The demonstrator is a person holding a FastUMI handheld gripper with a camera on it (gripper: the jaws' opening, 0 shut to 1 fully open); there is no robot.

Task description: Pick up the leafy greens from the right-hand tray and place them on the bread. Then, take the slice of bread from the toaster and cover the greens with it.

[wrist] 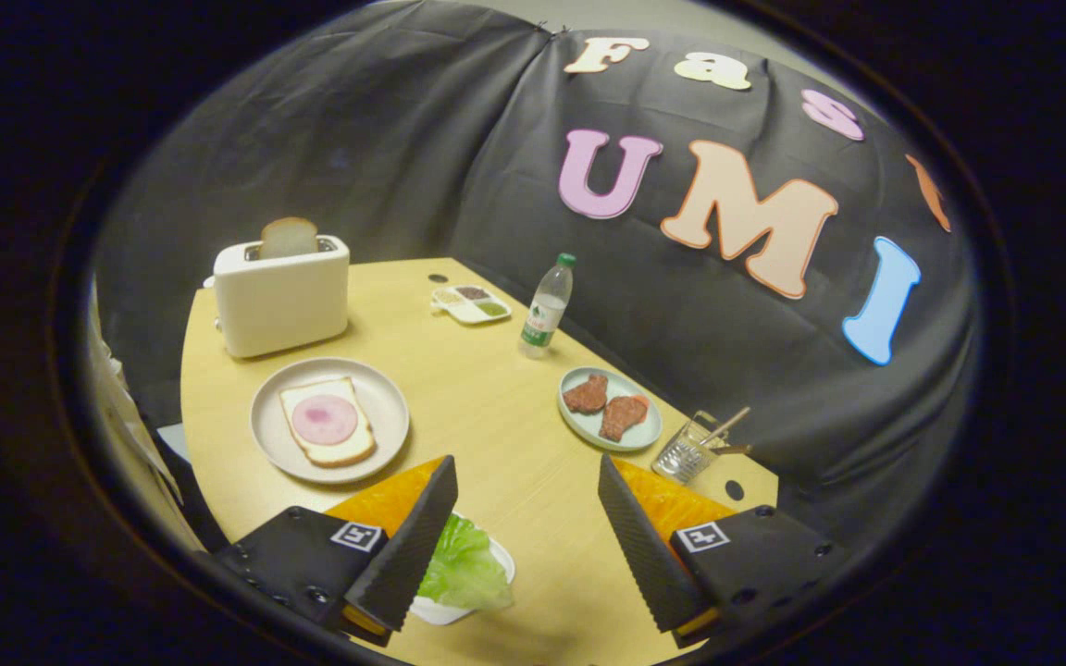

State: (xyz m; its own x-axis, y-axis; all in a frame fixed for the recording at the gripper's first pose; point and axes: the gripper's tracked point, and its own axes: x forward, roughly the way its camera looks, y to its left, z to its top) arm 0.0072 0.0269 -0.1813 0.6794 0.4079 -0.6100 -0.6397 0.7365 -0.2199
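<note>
the gripper (528,499) hangs wide open, nothing held, over the leafy greens (464,564) on a small white tray (501,560) beside its left finger. looks like step one, the pickup: it needs to drop and centre on the leaf. one bread slice with ham (327,421) on a plate (376,444), one slice (288,238) in the toaster (280,296), two meat pieces (605,407).
</note>
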